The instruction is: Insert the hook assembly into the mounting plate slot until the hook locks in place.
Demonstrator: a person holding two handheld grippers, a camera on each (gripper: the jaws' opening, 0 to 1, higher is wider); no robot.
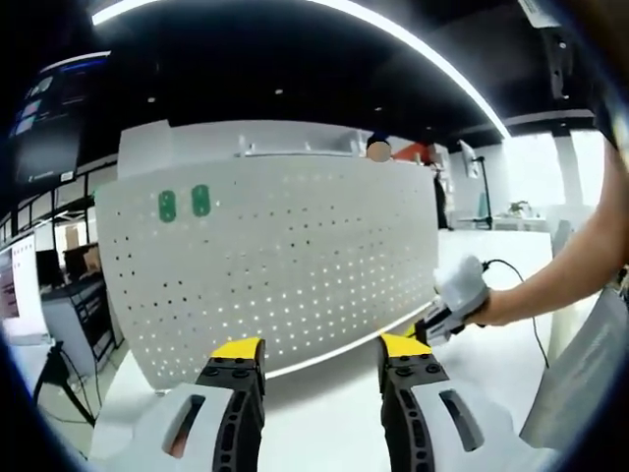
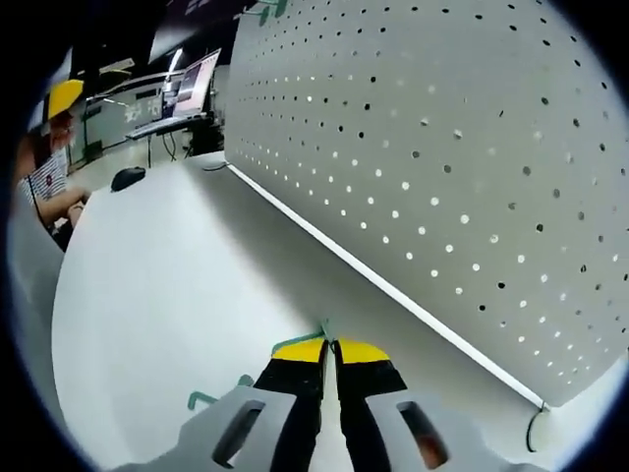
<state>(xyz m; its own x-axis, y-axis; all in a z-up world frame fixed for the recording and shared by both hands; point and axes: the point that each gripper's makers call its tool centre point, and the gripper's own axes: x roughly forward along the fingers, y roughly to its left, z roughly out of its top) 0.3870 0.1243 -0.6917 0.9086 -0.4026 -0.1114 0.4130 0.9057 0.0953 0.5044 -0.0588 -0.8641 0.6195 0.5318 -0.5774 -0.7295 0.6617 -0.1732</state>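
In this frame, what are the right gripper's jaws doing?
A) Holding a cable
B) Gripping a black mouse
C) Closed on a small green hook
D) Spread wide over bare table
C: the right gripper has its yellow-tipped jaws pressed together with the green hook poking out between them.

This looks like an open-plan lab or test workshop: a white perforated pegboard point(image 1: 275, 265) stands on a white counter point(image 2: 167, 315) mid-frame, long strip ceiling lights point(image 1: 413, 49) arc across the top, and monitors point(image 2: 192, 84) sit on desks at upper left.
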